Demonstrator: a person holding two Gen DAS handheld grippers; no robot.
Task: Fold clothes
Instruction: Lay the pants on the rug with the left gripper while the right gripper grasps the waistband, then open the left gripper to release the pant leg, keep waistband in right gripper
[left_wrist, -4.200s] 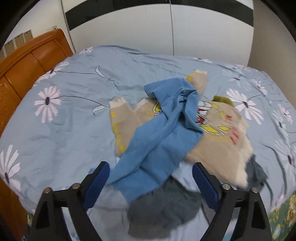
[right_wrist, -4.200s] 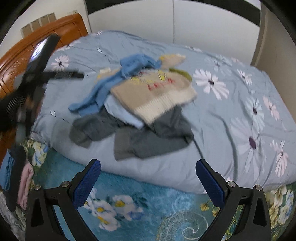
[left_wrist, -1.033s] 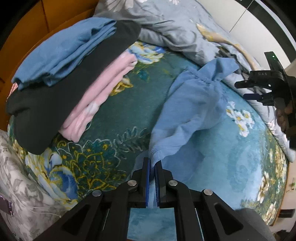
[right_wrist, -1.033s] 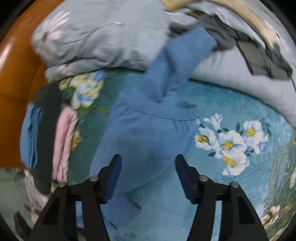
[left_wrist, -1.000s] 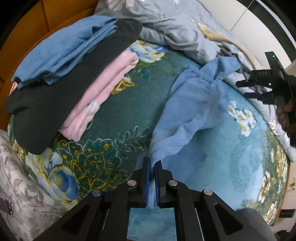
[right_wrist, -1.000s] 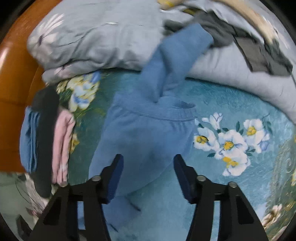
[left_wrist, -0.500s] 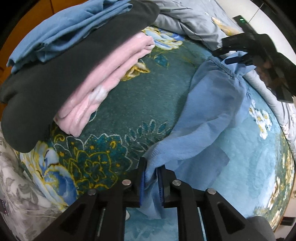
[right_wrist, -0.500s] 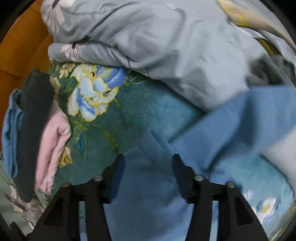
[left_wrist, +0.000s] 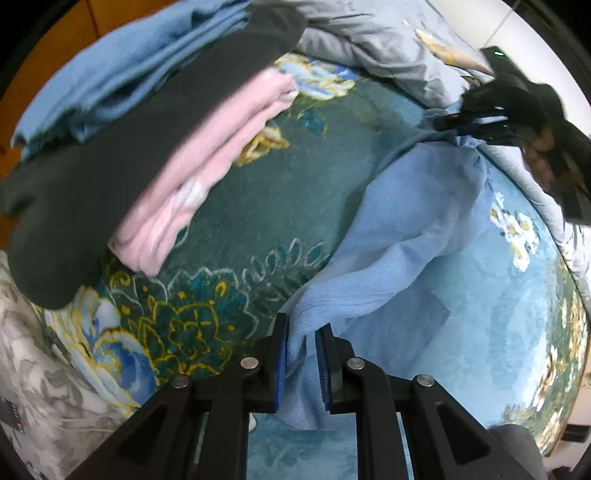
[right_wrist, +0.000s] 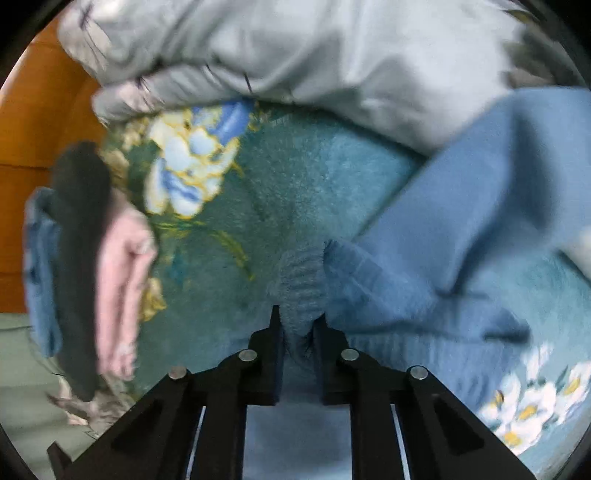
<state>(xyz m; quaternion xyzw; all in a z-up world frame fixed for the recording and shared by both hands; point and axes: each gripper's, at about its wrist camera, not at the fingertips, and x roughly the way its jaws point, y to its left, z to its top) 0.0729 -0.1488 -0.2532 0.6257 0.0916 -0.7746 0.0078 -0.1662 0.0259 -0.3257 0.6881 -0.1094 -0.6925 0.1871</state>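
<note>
Blue trousers (left_wrist: 417, 221) lie stretched across the teal floral blanket (left_wrist: 295, 177), their long axis running from the left tongs (left_wrist: 302, 354) at the near hem up and away to the right tongs (left_wrist: 476, 122) at the far end. Both tongs are clenched on the cloth: the left on a hem corner, the right (right_wrist: 298, 328) on the ribbed waistband (right_wrist: 301, 280). One leg trails up onto the grey quilt (right_wrist: 332, 55). A folded stack (left_wrist: 147, 122) sits well to the left.
</note>
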